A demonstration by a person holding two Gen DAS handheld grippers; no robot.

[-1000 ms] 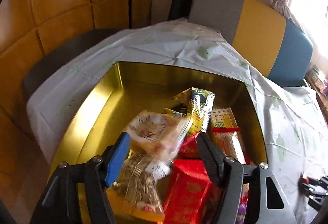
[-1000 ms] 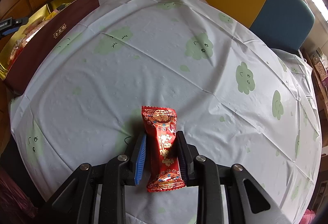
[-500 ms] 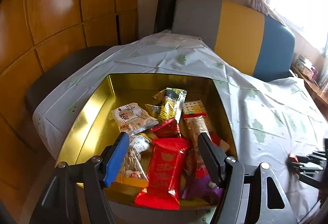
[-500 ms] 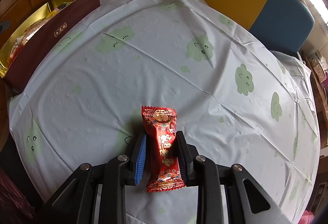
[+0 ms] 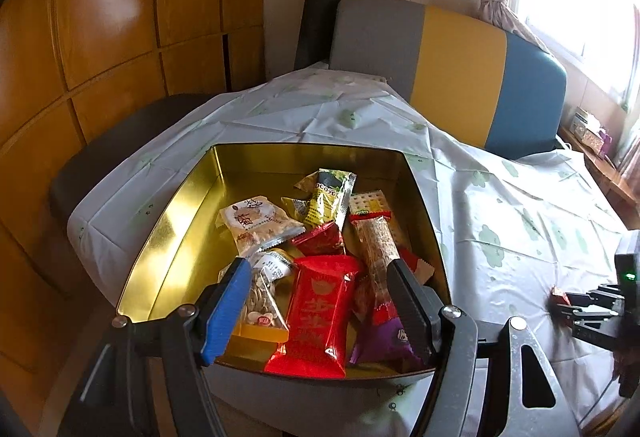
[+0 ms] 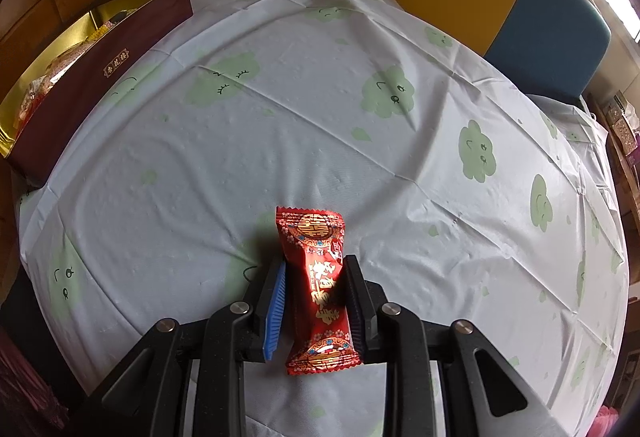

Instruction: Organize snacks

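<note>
Cloud-printed tablecloth (image 6: pixel 320 125) is filling your right wrist view, where your right gripper (image 6: pixel 314 297) is pinching a red candy packet (image 6: pixel 318 289) at lower centre. Your left gripper (image 5: pixel 320 301) is hovering with fingers spread and empty over the gold tin (image 5: pixel 176 221), its near rim hiding behind the fingers. Snack packets (image 5: pixel 320 313) are overlapping inside, their print hard to read.

Left wrist view looks down into the tin (image 5: pixel 168 233); right overlooks the tablecloth (image 6: pixel 320 141), sharing both.
</note>
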